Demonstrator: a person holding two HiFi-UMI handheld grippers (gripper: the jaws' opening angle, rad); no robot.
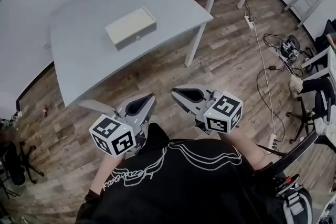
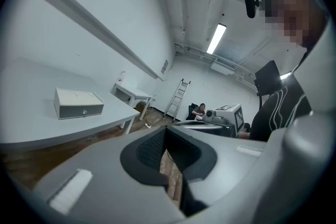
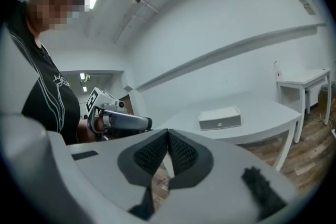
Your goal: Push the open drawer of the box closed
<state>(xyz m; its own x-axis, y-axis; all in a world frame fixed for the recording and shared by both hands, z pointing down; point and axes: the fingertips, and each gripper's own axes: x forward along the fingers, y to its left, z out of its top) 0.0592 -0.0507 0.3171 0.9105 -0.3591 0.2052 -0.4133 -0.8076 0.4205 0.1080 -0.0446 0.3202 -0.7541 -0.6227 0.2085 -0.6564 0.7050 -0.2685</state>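
Well apart from the box [image 1: 131,27], left gripper [image 1: 151,96] and right gripper [image 1: 174,93] have empty, clenched fingers, so approach and push the drawer [image 2: 81,111] squarely.

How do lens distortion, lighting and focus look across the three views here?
Head view: even light, sharp, table edges bowed. Left gripper view: heavy fisheye, ceiling lights blown out, left tongs soft. Right gripper view: same fisheye, box small but clear.
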